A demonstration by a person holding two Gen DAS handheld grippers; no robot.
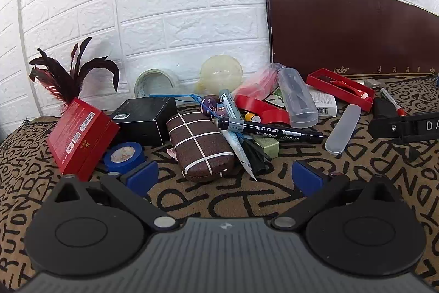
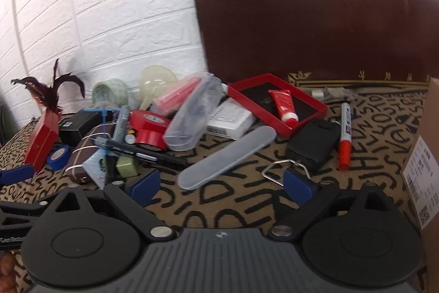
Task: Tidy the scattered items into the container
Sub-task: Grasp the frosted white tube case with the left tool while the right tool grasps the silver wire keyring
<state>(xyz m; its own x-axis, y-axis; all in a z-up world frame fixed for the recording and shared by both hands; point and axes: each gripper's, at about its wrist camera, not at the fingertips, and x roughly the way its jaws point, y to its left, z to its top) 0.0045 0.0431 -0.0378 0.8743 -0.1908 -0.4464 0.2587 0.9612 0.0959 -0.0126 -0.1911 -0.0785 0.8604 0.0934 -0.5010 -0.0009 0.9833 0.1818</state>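
Note:
A pile of items lies on a patterned cloth. In the left wrist view I see a brown checked case [image 1: 201,144], a black marker [image 1: 270,130], a red box [image 1: 82,135], a blue tape roll [image 1: 124,156] and a frosted slim case [image 1: 344,128]. My left gripper [image 1: 223,177] is open and empty, just in front of the brown case. My right gripper [image 2: 222,183] is open and empty, just in front of the frosted slim case [image 2: 227,157]. A cardboard box [image 2: 428,155] stands at the right edge of the right wrist view. A red tray [image 2: 277,103] holds a red tube [image 2: 285,106].
A dark brown board [image 1: 354,29] leans on the white brick wall. Black box [image 1: 146,118], red tape [image 2: 149,129], clear case [image 2: 192,117], red marker [image 2: 345,137], black pouch [image 2: 312,142] and a wire clip [image 2: 277,169] lie about. My right gripper shows at the left wrist view's right edge [image 1: 406,125].

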